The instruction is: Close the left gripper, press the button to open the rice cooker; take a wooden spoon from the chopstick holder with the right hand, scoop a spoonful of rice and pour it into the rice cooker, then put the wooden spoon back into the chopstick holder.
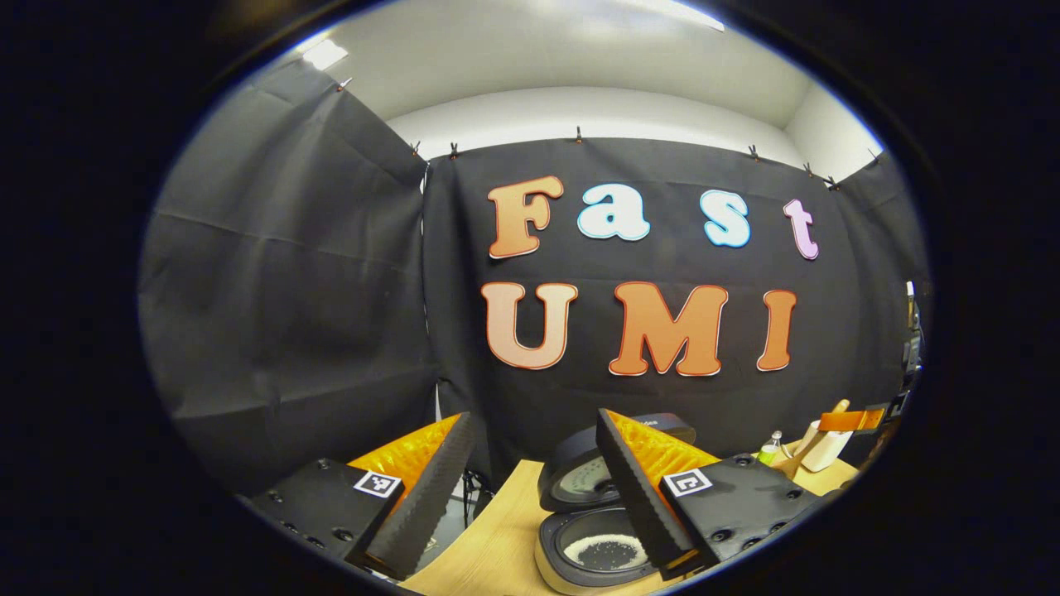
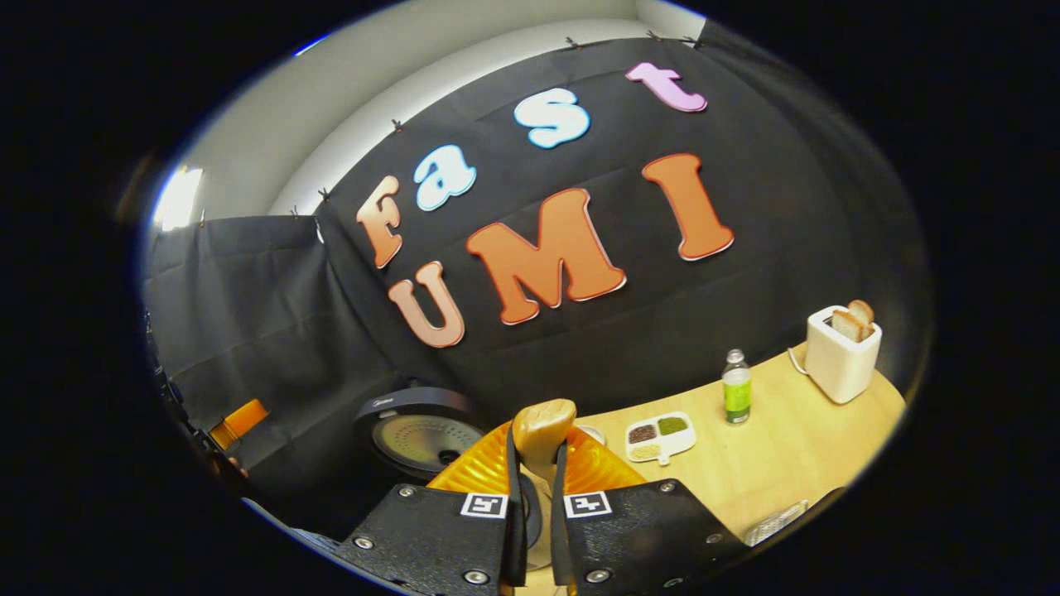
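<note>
The rice cooker stands open on the wooden table, its lid raised. White rice lies in its inner pot. My left gripper hangs open above and in front of the cooker, with nothing between its fingers. In the right gripper view, my right gripper is shut on a wooden spoon, whose rounded end sticks up between the fingers. The cooker's raised lid sits to the left behind it. At the far right of the left gripper view is part of the other gripper.
A white divided tray with grains, a green-labelled bottle and a white toaster holding bread stand on the table to the right. The bottle also stands right of the cooker. The table's left edge lies beside the cooker.
</note>
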Demonstrator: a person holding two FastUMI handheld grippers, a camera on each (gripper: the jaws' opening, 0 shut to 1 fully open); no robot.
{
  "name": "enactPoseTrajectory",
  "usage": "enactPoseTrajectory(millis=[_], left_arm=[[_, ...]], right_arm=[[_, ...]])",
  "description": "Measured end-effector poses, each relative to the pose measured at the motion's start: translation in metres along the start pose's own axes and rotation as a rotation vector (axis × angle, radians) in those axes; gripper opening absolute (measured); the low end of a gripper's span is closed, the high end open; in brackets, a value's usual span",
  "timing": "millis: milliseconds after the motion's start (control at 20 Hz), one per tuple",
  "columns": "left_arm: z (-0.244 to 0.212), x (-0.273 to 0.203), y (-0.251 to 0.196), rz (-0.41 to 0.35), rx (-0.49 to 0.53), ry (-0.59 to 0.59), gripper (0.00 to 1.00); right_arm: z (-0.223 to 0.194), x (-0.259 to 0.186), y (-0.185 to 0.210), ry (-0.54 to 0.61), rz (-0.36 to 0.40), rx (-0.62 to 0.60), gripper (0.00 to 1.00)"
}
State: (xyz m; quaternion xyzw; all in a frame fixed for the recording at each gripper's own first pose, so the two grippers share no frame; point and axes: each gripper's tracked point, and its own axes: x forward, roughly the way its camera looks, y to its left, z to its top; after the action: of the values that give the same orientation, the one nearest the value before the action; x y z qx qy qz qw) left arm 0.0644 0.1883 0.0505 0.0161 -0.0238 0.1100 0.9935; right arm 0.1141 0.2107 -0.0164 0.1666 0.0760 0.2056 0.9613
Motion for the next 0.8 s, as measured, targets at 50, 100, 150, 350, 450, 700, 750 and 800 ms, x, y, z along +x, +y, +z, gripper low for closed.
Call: enactPoseTrajectory(millis=[50,100,150,350,450,700,750,800], left_arm=[[0.002,0.0,-0.005,0.001,-0.004,-0.002,0.97],[0.002,-0.001,-0.011,-0.001,-0.01,0.001,0.97],[0.0,-0.001,-0.019,-0.006,-0.016,0.008,0.97],[0.0,-0.004,-0.044,-0.019,-0.022,0.015,0.97],[0.002,-0.004,-0.053,-0.012,-0.021,0.012,0.97],[-0.002,-0.008,-0.076,-0.005,-0.044,0.024,0.97],[-0.002,-0.008,-0.079,-0.002,-0.04,0.025,0.97],[-0.001,-0.01,-0.08,0.004,-0.032,0.025,0.97]], right_arm=[[0.003,-0.009,-0.015,-0.004,-0.021,0.004,0.11],[0.006,-0.018,-0.032,-0.006,-0.043,0.009,0.11],[0.01,-0.027,-0.048,-0.012,-0.065,0.012,0.11],[0.02,-0.06,-0.105,-0.023,-0.153,0.028,0.11],[0.017,-0.074,-0.129,-0.018,-0.19,0.044,0.11],[-0.009,-0.1,-0.177,0.026,-0.263,0.083,0.11],[-0.016,-0.104,-0.184,0.037,-0.272,0.09,0.11],[-0.022,-0.107,-0.191,0.047,-0.28,0.096,0.11]])
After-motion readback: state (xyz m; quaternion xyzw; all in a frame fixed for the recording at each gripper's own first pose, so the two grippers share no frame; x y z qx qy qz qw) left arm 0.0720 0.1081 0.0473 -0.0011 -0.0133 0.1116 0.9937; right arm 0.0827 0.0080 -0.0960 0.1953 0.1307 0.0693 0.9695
